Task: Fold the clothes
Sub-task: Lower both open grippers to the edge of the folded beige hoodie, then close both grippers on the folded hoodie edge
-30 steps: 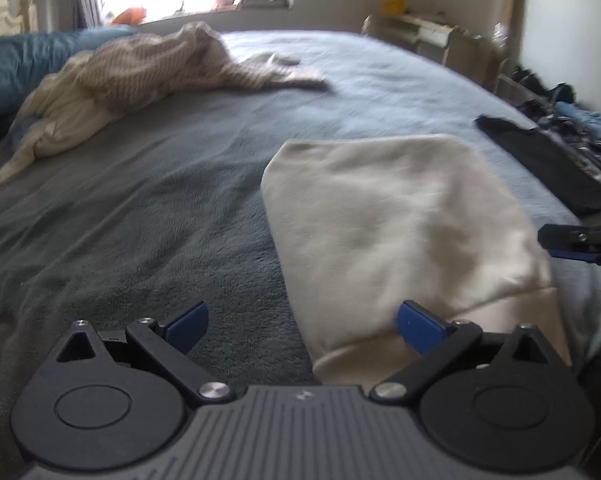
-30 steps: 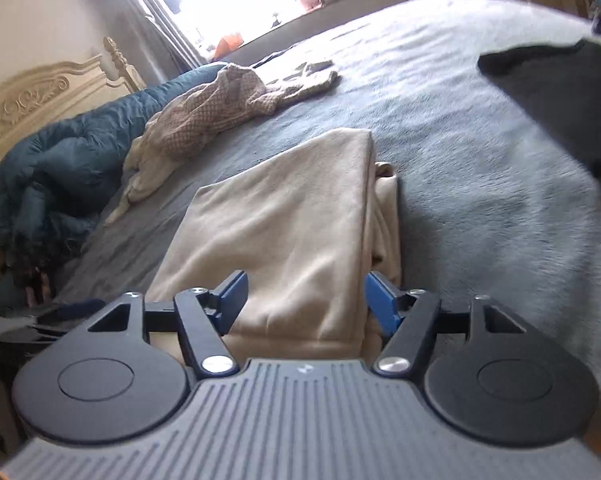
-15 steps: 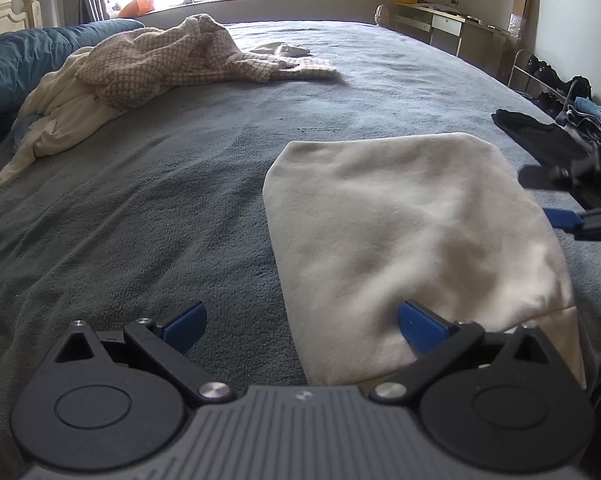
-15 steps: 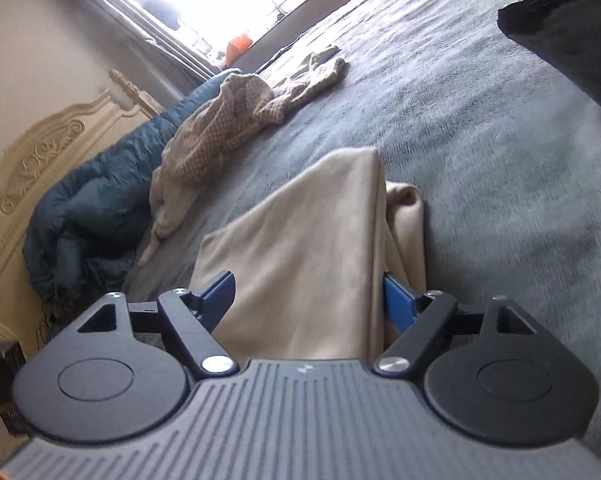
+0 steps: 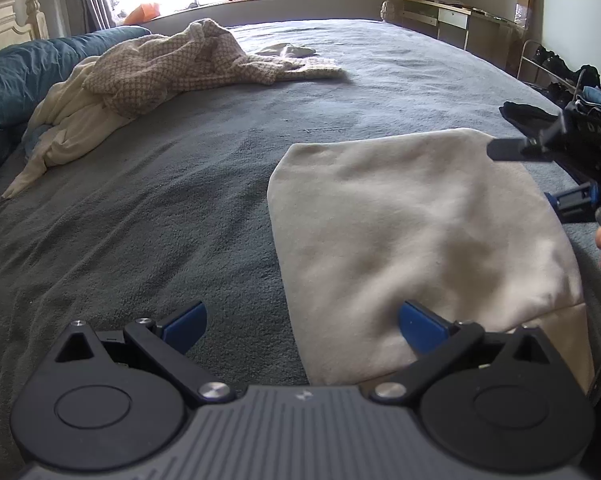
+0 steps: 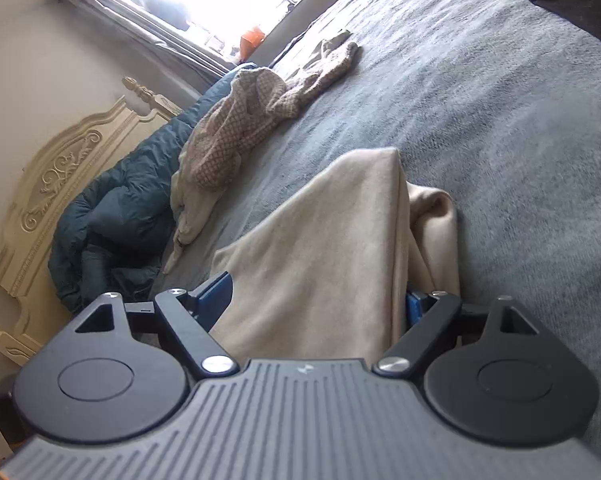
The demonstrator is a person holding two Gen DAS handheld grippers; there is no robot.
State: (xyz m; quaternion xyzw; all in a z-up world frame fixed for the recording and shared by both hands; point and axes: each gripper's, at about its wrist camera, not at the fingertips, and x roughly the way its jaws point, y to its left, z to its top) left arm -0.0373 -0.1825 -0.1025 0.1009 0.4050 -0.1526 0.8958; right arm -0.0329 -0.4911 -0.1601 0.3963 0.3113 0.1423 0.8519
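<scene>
A folded beige fleece garment [image 5: 416,236] is laid flat on the grey plush bedspread [image 5: 172,216], right of centre. The left gripper [image 5: 300,320] is held wide open over its near left corner. The right gripper [image 6: 318,300] is opening, with the garment's edge between its jaws.
</scene>
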